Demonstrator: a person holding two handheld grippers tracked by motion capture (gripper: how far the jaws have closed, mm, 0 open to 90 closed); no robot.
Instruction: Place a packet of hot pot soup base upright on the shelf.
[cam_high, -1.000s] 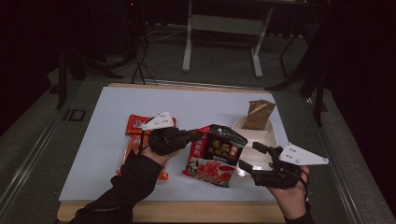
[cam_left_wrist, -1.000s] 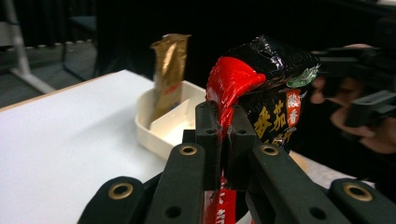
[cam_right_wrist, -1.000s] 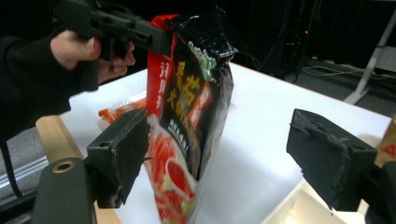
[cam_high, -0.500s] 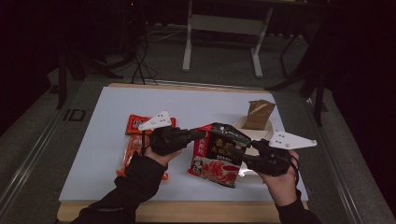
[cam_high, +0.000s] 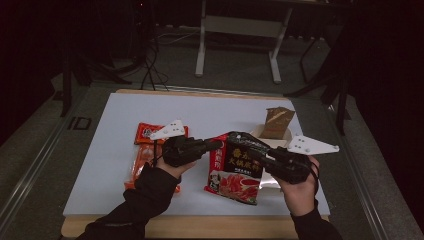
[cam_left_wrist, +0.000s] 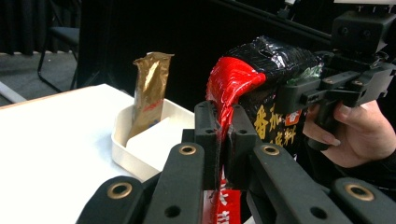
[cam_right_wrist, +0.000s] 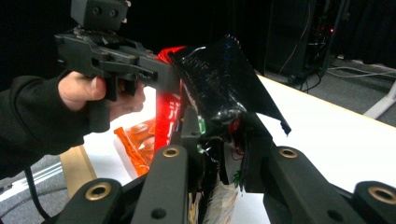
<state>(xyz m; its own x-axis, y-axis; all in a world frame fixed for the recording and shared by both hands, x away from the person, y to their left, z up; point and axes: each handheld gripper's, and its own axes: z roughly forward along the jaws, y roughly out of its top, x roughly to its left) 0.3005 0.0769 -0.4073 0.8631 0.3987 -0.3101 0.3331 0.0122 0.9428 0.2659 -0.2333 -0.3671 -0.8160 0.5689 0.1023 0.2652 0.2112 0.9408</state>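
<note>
A person at the near edge of a white bench (cam_high: 115, 130) holds a red-and-black pouch (cam_high: 239, 167) between two claws, lifting its top edge clear of the surface while its lower end appears to rest on the bench near the near edge, right of centre. The left claw (cam_high: 216, 145) is clenched on the pouch's red side edge, the film pinched flat between its fingers (cam_left_wrist: 208, 135) in the left gripper view. The right claw (cam_high: 254, 152) reaches in from the right; its jaws have just been closing, and in the right gripper view the crumpled black top of the pouch (cam_right_wrist: 219, 88) sits between them, gripped by the fingers (cam_right_wrist: 191, 130). The left hand (cam_high: 172, 160) and right hand (cam_high: 300, 182) come in from the near edge, both in dark sleeves. Left of the pouch, under the left claw, lie an orange packet (cam_high: 139, 165) and a red packet (cam_high: 146, 132) just beyond it, toward the left half of the bench. Toward the right edge stands a white tray (cam_high: 256, 133), well apart from those packets, with a gold sachet (cam_high: 277, 121) propped upright inside against its far wall; in the left gripper view the sachet (cam_left_wrist: 150, 91) leans slightly in the tray (cam_left_wrist: 122, 140), just beyond the held pouch.
</note>
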